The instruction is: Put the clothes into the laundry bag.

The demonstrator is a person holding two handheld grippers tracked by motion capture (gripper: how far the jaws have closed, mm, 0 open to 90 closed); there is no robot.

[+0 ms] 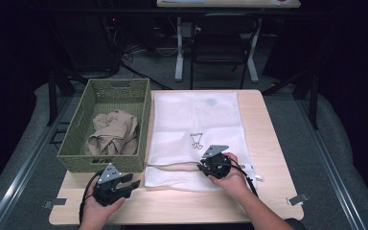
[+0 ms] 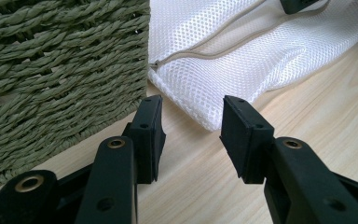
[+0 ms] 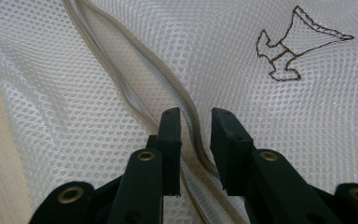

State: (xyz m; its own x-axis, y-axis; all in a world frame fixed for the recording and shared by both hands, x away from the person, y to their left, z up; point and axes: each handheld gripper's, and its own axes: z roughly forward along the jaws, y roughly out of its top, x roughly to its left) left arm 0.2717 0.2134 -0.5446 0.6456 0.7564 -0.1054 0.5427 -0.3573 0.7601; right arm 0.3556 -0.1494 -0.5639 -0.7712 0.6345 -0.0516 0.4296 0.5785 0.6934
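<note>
Nearest me, the left gripper (image 1: 133, 183) rests low on the pale wood-grain table (image 1: 182, 206), jaws spread and empty, at the corner of the white mesh bag (image 2: 242, 60). Just beyond it I log the olive woven basket (image 1: 76, 160), rectangular, coarse twisted weave, holding crumpled tan cloth (image 1: 112, 134). My right gripper (image 3: 196, 128) sits on the mesh bag, jaws parted narrowly astride the beige zipper (image 3: 135, 56), not clenched. The bag lies flat mid-table beside the basket, fine honeycomb net, small brown stitched emblem (image 3: 298, 44).
</note>
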